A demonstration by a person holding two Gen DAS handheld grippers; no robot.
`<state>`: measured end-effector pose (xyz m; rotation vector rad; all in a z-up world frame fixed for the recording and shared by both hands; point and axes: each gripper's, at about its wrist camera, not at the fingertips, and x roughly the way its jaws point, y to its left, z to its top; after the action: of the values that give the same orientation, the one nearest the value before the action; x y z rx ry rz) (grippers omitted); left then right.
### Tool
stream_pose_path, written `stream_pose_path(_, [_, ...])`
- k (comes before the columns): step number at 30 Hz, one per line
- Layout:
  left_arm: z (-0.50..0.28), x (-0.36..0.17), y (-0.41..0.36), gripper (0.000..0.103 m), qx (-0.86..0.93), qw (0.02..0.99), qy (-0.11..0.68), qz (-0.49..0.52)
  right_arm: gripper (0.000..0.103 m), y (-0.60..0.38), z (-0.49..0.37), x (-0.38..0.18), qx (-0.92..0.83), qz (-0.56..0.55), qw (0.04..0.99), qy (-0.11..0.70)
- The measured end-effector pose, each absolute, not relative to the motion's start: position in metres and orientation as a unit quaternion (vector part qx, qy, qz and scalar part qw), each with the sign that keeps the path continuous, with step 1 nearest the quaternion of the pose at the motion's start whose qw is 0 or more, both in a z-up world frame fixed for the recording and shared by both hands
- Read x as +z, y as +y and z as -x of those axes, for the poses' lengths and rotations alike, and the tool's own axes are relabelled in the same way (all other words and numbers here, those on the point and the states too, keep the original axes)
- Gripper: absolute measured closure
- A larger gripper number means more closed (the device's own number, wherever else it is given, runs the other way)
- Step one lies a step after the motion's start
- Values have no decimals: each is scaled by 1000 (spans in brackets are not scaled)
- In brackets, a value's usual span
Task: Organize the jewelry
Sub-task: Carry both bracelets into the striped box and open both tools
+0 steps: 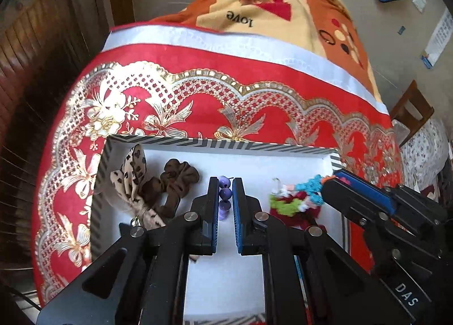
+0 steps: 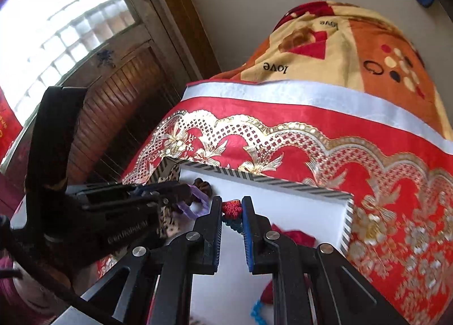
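Note:
A shallow box [image 1: 220, 143] with a striped rim and a white floor lies on the red cloth. My left gripper [image 1: 225, 183] hangs over its middle, shut on a string of purple beads [image 1: 225, 192] that sits between the pads. My right gripper [image 1: 332, 179] reaches in from the right, shut on a colourful crochet piece [image 1: 294, 200] of blue, green and red. In the right wrist view, a red snowflake and teal chain [image 2: 232, 208] show between that gripper's [image 2: 231, 201] fingers above the box [image 2: 283, 183]. The left gripper [image 2: 184, 191] is at the left there.
A leopard-print bow [image 1: 133, 172] and a brown scrunchie [image 1: 178, 180] lie in the box's left end. The red and gold tablecloth [image 1: 254, 92] spreads around the box. A blanket-covered mound [image 1: 269, 7] rises behind, a wooden door [image 2: 119, 92] stands at the left, and a wooden chair [image 1: 413, 109] at the right.

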<state>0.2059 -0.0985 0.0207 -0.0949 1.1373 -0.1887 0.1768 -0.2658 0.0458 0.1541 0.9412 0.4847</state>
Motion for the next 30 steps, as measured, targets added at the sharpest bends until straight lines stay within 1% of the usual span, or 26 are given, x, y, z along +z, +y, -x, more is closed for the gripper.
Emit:
stream_pose_path(4, [-219, 2, -88, 95, -66, 832, 549, 52, 90, -264, -200, 27, 229, -79, 855, 458])
stream_pose_path(8, [-226, -17, -76, 95, -47, 824, 562, 52, 90, -276, -219, -7, 208, -86, 844, 487])
stream_pose_path(12, [-227, -31, -71, 95, -38, 820, 569, 48, 90, -290, -224, -32, 187, -88, 838, 505])
stream_pose_path(21, [-226, -37, -75, 95, -35, 825, 562, 44, 90, -291, -223, -54, 160, -49, 840, 516])
stream_pose_path(23, [-225, -36, -76, 92, -38, 827, 560, 43, 90, -289, -224, -56, 159, -44, 839, 519])
stream_pose_path(24, [-224, -36, -76, 86, -39, 827, 559, 43, 88, -289, -223, -56, 158, -44, 839, 519])
stream_pose_path(25, [-226, -35, -78, 76, -39, 828, 558, 45, 79, -289, -221, -56, 158, -44, 839, 518])
stream_pose_path(26, [-225, -34, -78, 72, -39, 829, 556, 48, 67, -289, -220, -56, 158, -46, 840, 517])
stream_pose_path(27, [-224, -33, -78, 68, -39, 830, 555, 50, 64, -290, -218, -55, 159, -51, 841, 515])
stream_pose_path(30, [-221, -28, -80, 68, -36, 835, 548, 47, 64, -294, -210, -49, 158, -56, 843, 512])
